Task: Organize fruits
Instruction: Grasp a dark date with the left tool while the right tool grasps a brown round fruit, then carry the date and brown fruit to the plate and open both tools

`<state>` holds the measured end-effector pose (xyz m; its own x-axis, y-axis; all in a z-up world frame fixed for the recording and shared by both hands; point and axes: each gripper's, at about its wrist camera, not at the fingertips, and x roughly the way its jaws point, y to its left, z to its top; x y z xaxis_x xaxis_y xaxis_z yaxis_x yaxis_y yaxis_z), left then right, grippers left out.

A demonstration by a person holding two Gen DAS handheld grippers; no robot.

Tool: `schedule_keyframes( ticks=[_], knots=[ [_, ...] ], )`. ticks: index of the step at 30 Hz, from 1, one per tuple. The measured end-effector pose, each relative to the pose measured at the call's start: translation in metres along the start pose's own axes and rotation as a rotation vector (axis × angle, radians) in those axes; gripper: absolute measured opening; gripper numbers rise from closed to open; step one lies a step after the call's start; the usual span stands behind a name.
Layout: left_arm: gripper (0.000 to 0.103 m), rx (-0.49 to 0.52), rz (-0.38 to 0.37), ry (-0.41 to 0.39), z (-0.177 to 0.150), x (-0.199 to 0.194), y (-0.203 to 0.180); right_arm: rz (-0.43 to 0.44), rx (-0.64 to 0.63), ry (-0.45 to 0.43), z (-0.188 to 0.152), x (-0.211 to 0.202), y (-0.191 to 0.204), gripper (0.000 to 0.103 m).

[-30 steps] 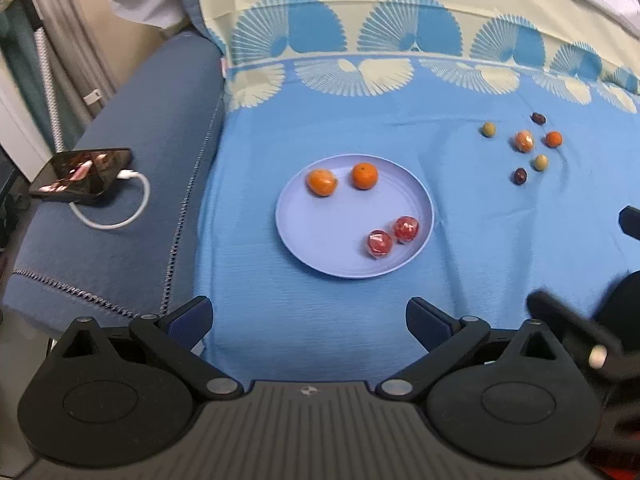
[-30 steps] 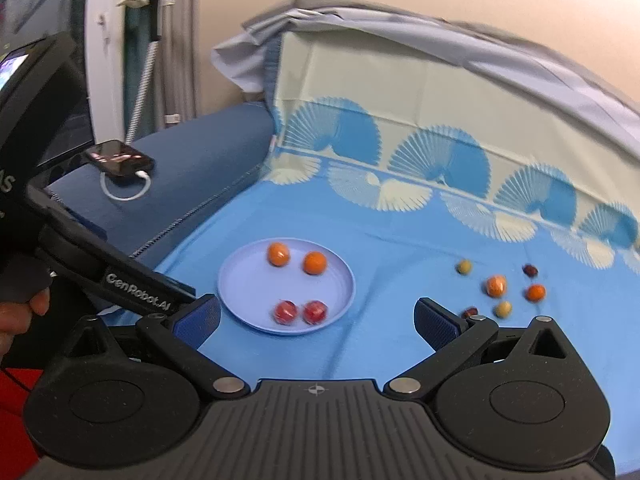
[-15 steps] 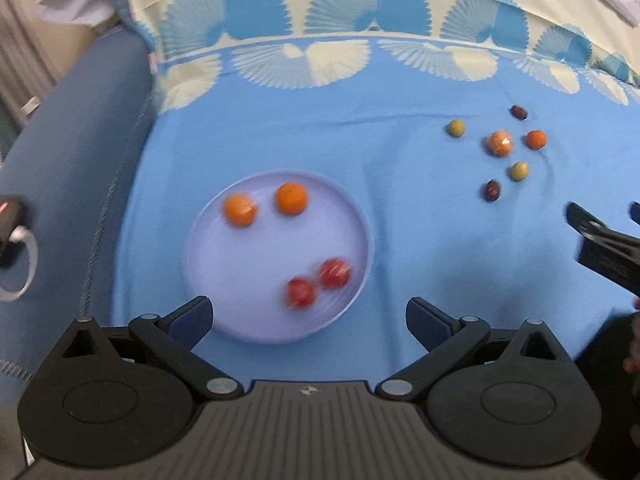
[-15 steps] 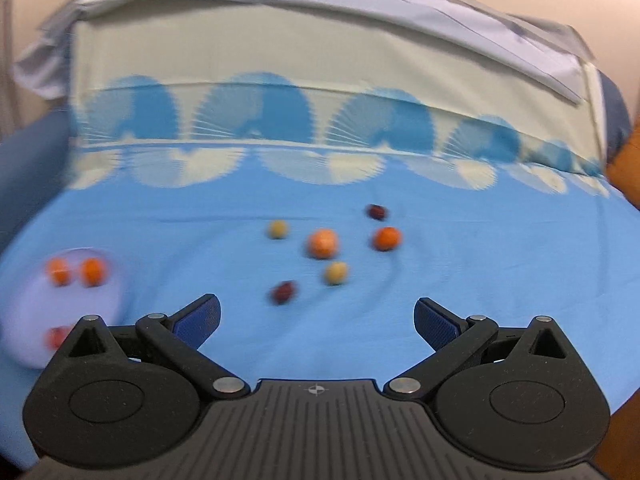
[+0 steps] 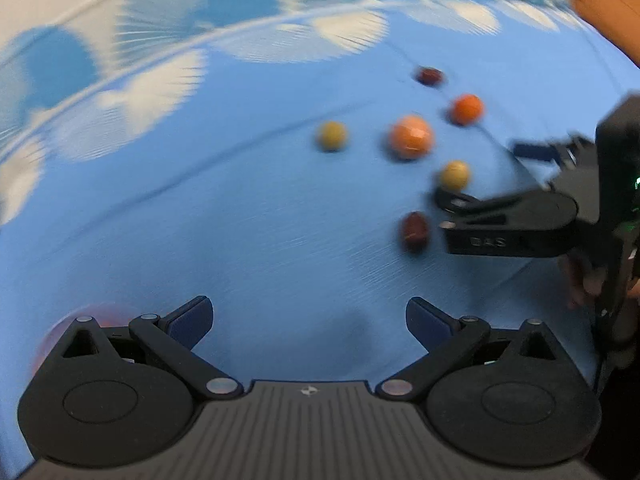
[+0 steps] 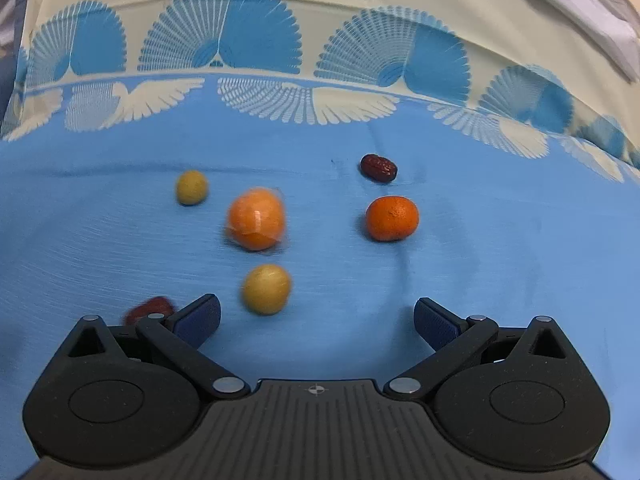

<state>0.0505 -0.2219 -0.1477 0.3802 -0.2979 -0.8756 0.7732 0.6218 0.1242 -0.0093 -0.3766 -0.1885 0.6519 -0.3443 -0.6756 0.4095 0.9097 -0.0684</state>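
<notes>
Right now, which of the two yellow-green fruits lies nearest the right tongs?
The lower yellow-green fruit, just ahead of the open right tongs; the other yellow-green fruit sits farther back, left of the wrapped orange.

The only lettering showed in the left wrist view, on the black side of the right claw's body, just beside a dark red fruit. It was blurred and appeared reversed, perhaps three characters; I could not read it with certainty.

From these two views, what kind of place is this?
Probably a home, on a bed or sofa: a soft, creased blue cloth with fan patterns covers it, loose fruit like an orange lies on it.
</notes>
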Motion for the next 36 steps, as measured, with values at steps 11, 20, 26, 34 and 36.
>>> schedule_keyframes(
  ticks=[11, 20, 26, 34, 36],
  knots=[
    [0.084, 0.036, -0.137, -0.034, 0.035, 0.057, -0.029, 0.023, 0.057, -0.041, 0.002, 0.007, -0.033, 0.071],
    [0.022, 0.031, -0.134, -0.071, 0.033, 0.021, -0.02, -0.043, 0.135, -0.093, 0.005, 0.004, -0.047, 0.026],
    [0.022, 0.014, -0.05, -0.118, 0.021, -0.04, -0.003, -0.174, 0.156, -0.153, 0.004, -0.015, -0.059, 0.026],
    [0.022, -0.055, 0.042, -0.135, -0.035, -0.142, 0.031, -0.126, 0.117, -0.231, 0.008, -0.128, -0.027, 0.026],
    [0.022, -0.091, 0.059, -0.124, -0.055, -0.164, 0.038, -0.043, 0.114, -0.229, 0.001, -0.166, -0.01, 0.026]
  ],
)
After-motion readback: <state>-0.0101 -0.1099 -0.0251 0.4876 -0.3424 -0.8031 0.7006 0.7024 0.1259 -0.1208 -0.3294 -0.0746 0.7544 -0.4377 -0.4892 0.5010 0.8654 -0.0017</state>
